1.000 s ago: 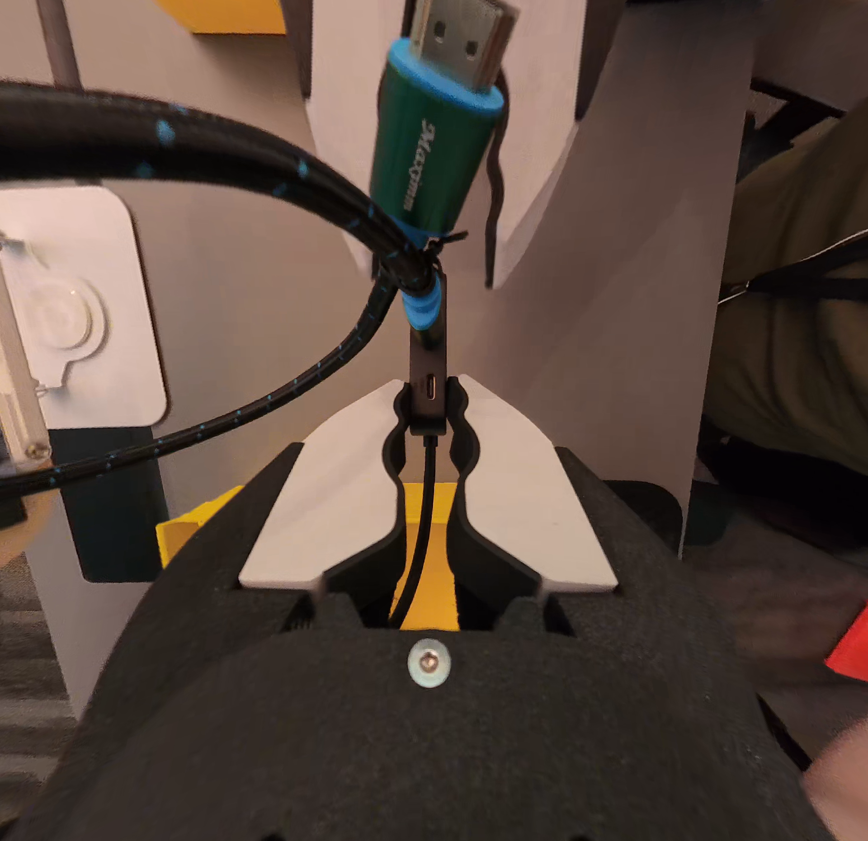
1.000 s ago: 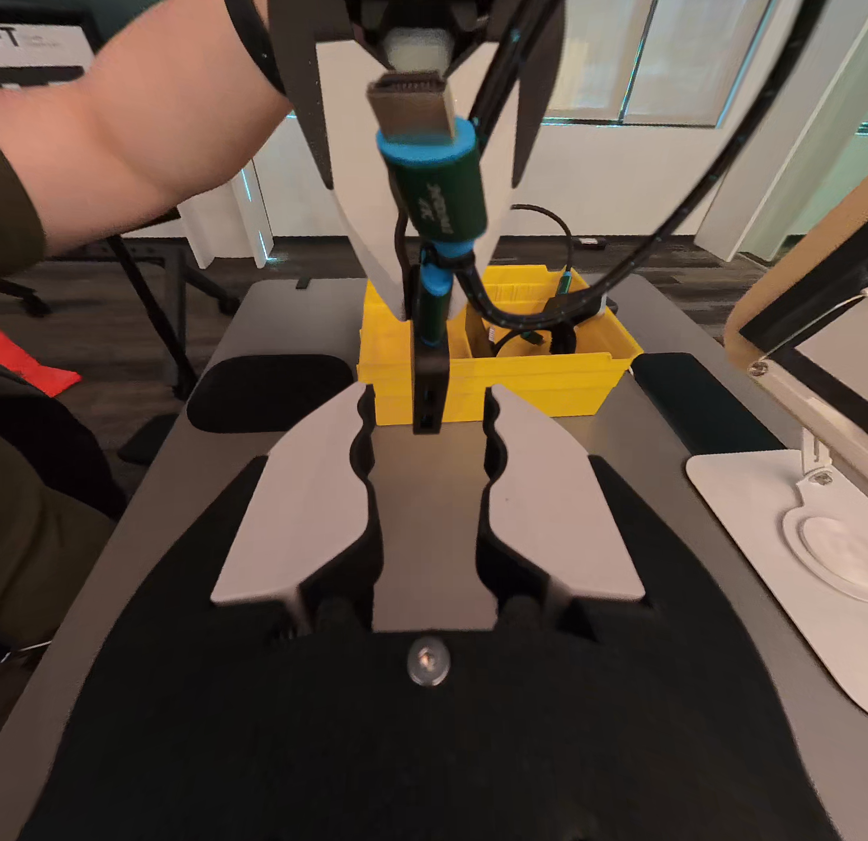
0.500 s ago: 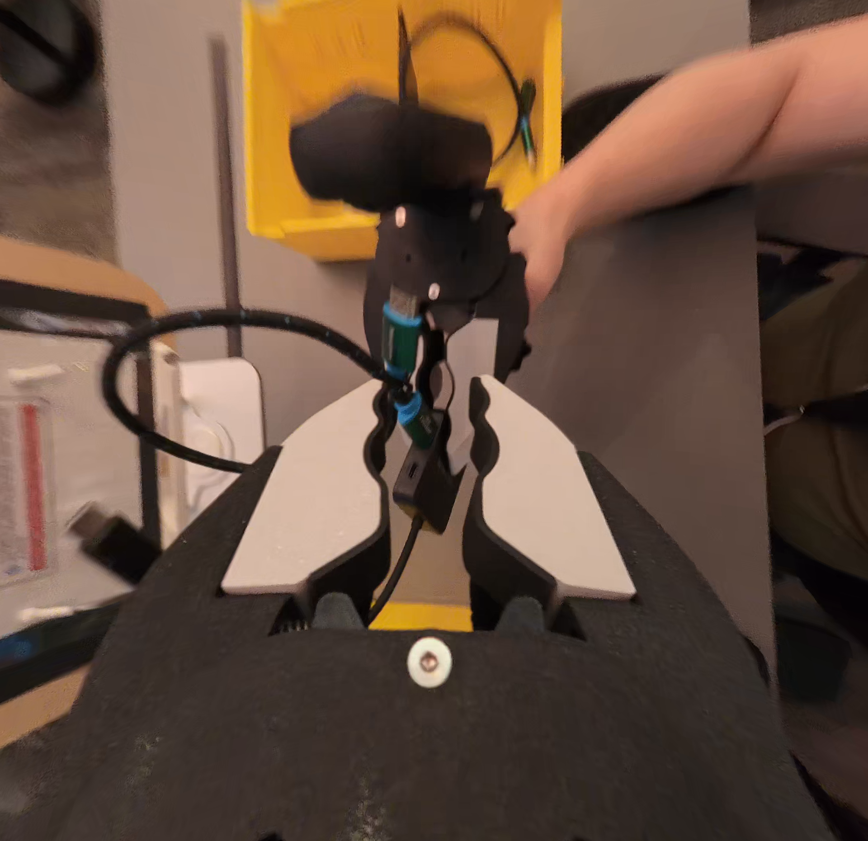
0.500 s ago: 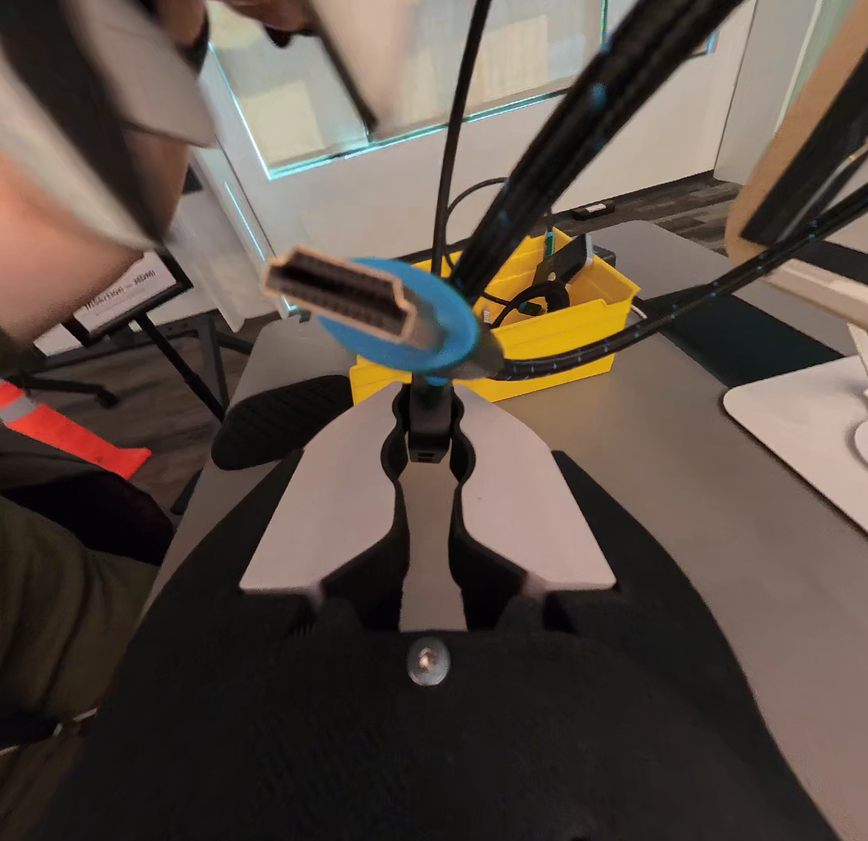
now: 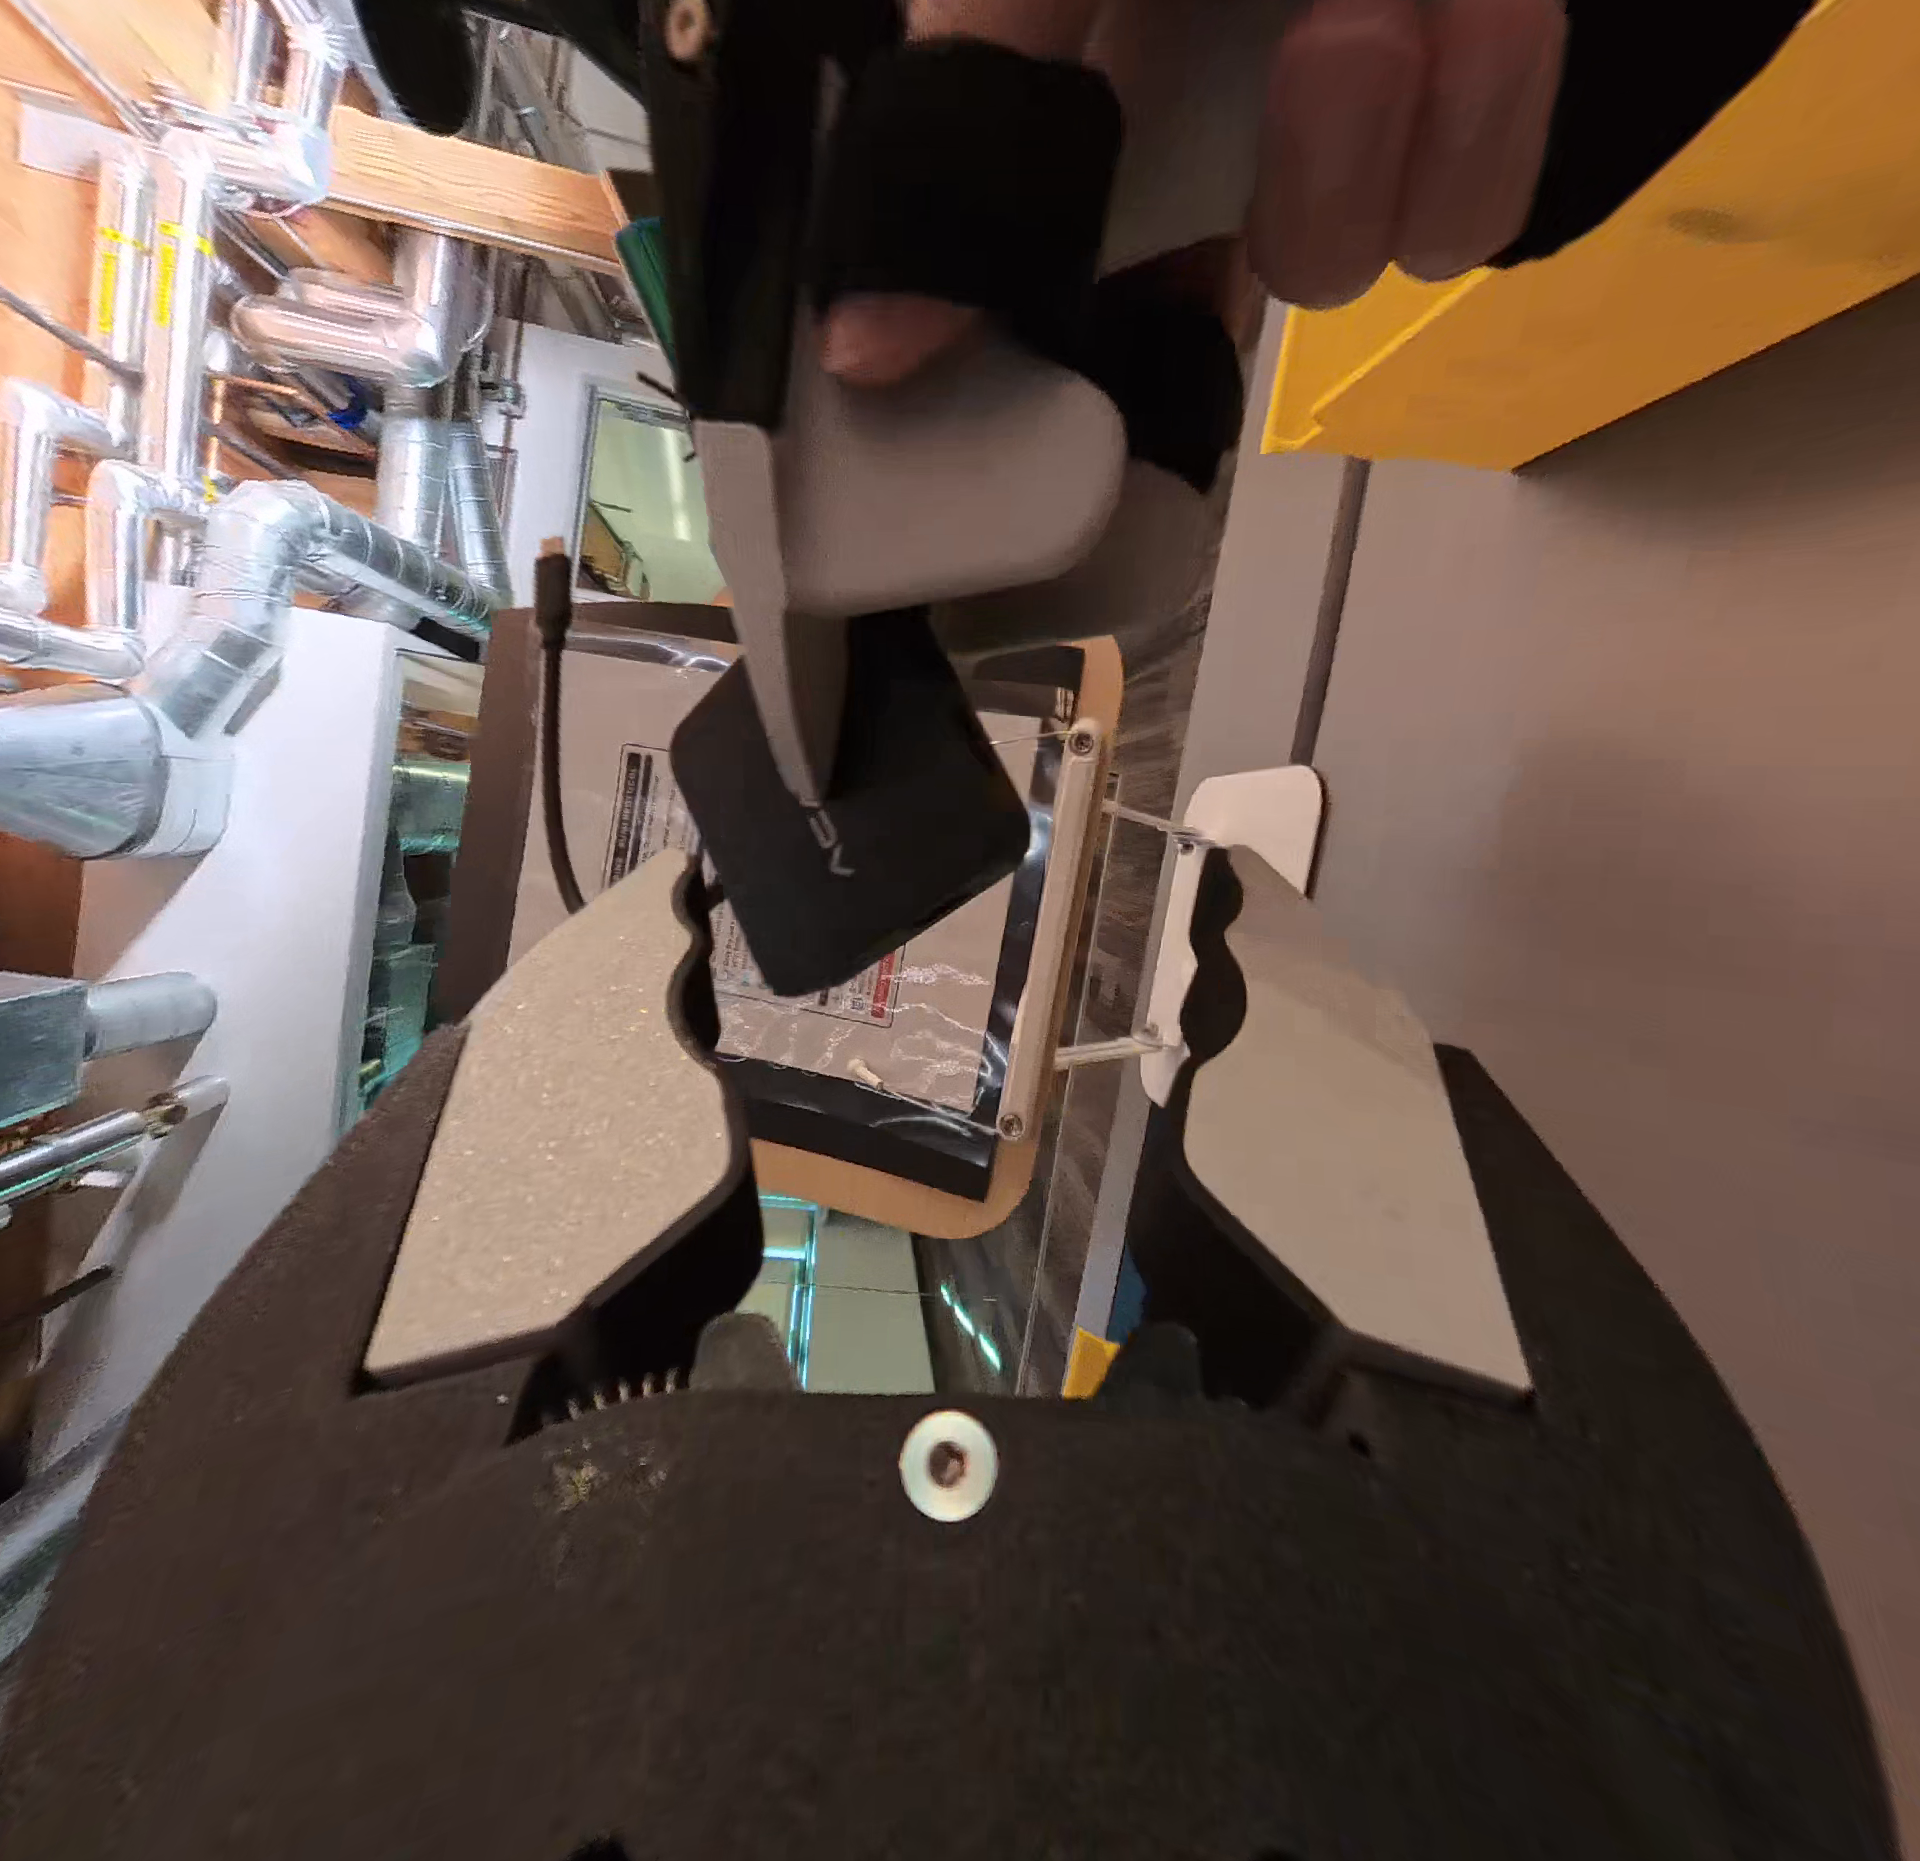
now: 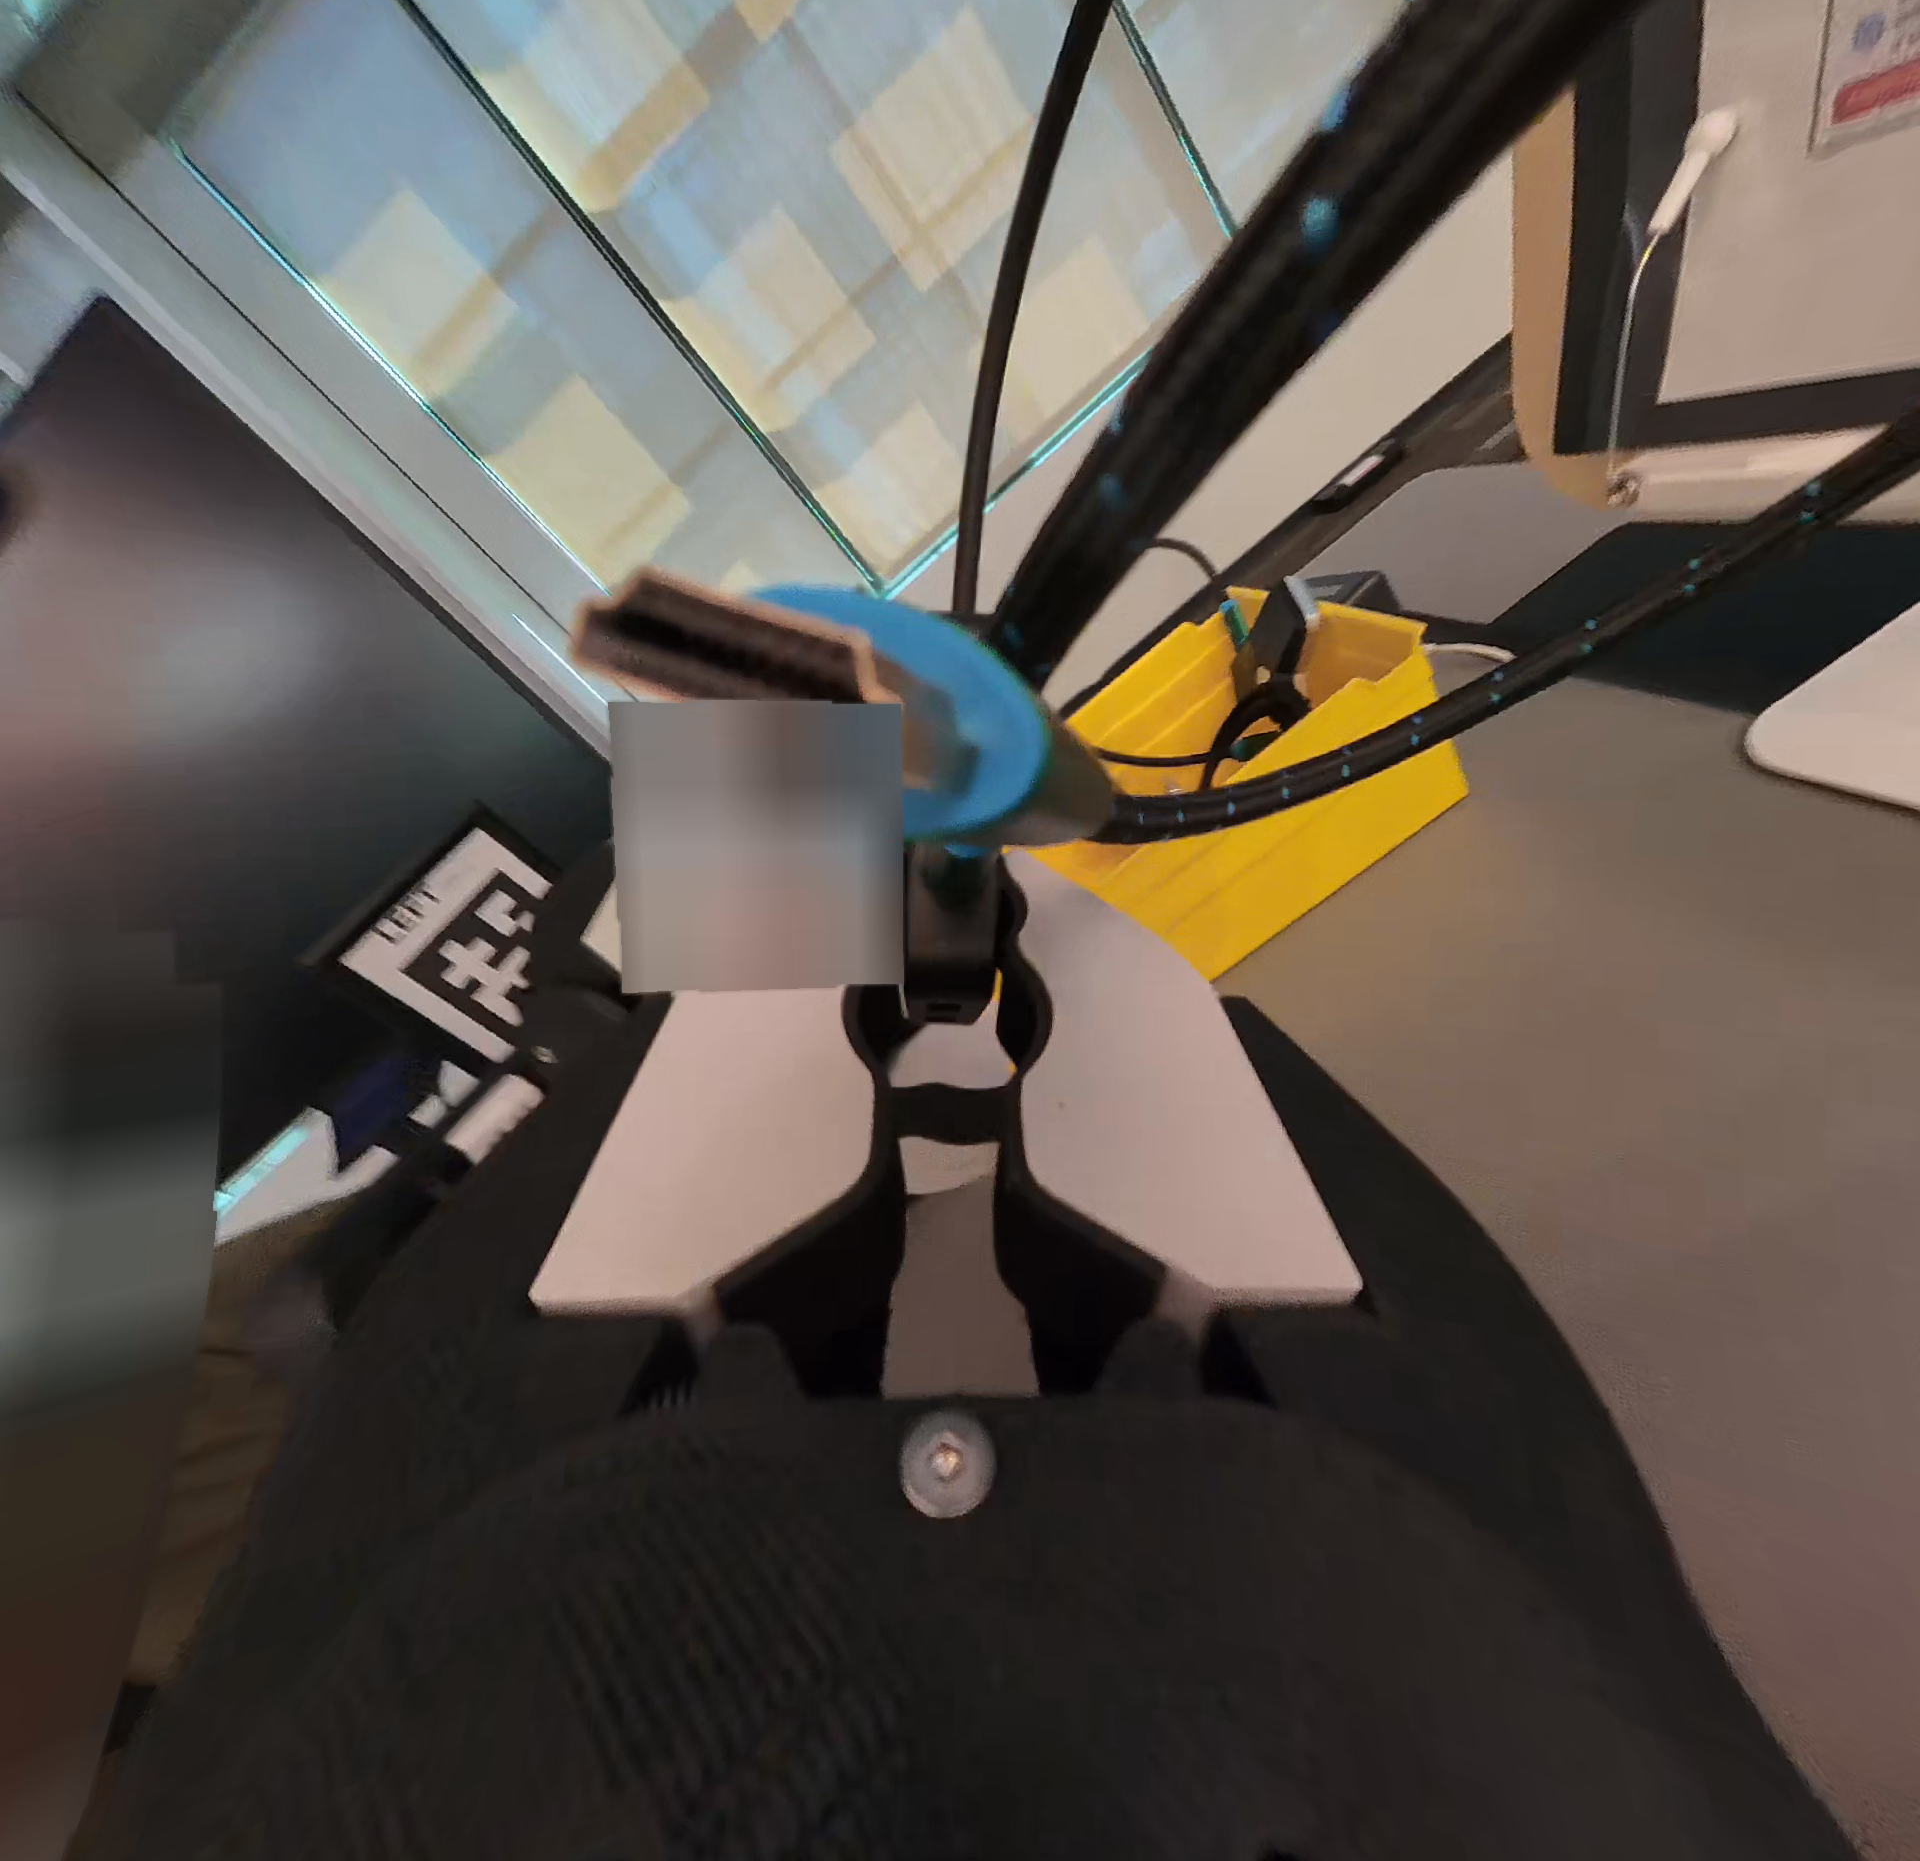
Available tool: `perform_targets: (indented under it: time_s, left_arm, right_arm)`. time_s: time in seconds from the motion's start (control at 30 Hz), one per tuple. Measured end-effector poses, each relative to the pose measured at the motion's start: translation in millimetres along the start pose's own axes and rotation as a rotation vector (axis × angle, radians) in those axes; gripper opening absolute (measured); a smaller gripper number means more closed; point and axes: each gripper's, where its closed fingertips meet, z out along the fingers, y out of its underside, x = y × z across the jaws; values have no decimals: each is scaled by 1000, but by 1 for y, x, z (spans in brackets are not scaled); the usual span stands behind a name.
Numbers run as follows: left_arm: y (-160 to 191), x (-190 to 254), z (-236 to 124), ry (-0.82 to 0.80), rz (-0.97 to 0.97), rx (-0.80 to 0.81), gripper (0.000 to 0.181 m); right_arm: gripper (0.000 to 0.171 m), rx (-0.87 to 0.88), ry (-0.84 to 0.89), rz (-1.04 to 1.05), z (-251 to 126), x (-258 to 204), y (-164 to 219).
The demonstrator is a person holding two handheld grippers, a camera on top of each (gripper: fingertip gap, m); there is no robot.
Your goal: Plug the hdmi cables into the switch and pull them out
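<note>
My right gripper [image 6: 945, 990] is shut on the small black switch [image 6: 943, 954], held in the air above the grey table [image 6: 1558, 1136]. A plug stands in the switch's top. A loose HDMI plug [image 6: 727, 653] with a blue collar points back at the camera, and its braided black cable [image 6: 1351, 762] runs off to the right. In the left wrist view the switch [image 5: 862, 835] hangs from the right gripper's finger [image 5: 774, 616], with a hand above it. My left gripper [image 5: 951, 907] is wide open and empty, just short of the switch.
A yellow bin [image 6: 1299, 876] with cables in it stands on the table behind the switch; it also shows in the left wrist view [image 5: 1610, 253]. A framed sign on a white base [image 5: 1039, 928] stands at the table's side. A thin black cable [image 5: 556, 751] hangs near it. The tips of both grippers are at nearly the same place.
My left gripper has let go of the switch, opened wide and drawn back, rolling sideways. My right gripper has shut on the switch and lifted it with the cable.
</note>
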Motion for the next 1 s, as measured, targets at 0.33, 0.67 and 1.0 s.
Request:
perform_targets:
  time_s: [0.33, 0.67, 1.0]
  left_arm:
    - [8, -11, 17, -206, 343, 40, 27]
    - [26, -43, -11, -139, -183, 129, 13]
    - [-24, -38, -63, 234, -603, 607, 13]
  right_arm:
    - [14, -67, -84, 350, 7, 7, 15]
    - [25, -396, -85, -111, -30, -44, 30]
    - [32, 41, 115, -1416, -83, -114, -14]
